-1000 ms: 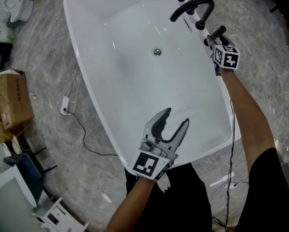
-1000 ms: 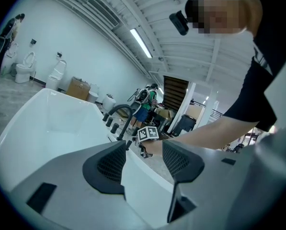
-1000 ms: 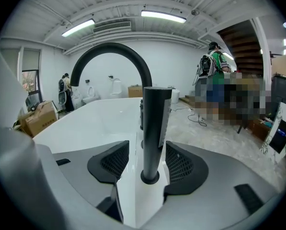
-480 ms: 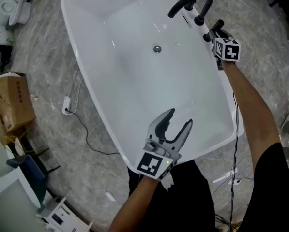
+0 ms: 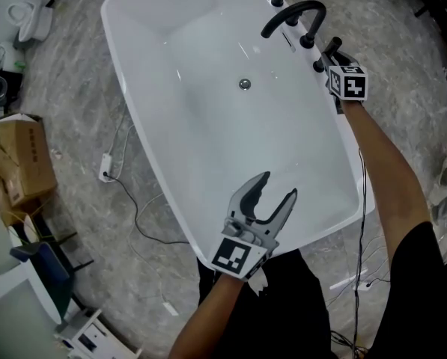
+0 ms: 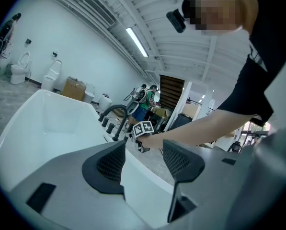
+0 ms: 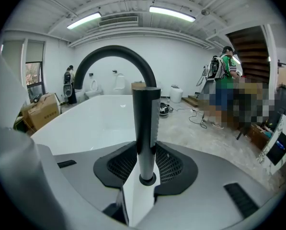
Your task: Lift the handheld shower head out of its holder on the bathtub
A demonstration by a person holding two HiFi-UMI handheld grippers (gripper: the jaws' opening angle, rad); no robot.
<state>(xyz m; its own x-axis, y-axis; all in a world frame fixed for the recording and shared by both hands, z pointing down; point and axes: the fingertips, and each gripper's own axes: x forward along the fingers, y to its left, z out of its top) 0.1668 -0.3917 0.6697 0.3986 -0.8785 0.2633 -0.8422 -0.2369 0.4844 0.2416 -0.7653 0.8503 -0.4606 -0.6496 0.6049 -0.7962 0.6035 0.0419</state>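
Nearest, the left claw (image 5: 278, 187) hangs over the near end of the bathtub (image 5: 208, 137), its jaws apart with nothing between them. Farther along the tub's right-hand rim, the right claw (image 7: 146, 163) has just been closing, and its pads press on both sides of the handheld shower head (image 7: 146, 123). That slim black wand stands upright, long axis vertical, top end pointing up. Its foot is seated in the round holder (image 7: 146, 179) on the rim. Just behind it arches the black spout (image 7: 115, 51).
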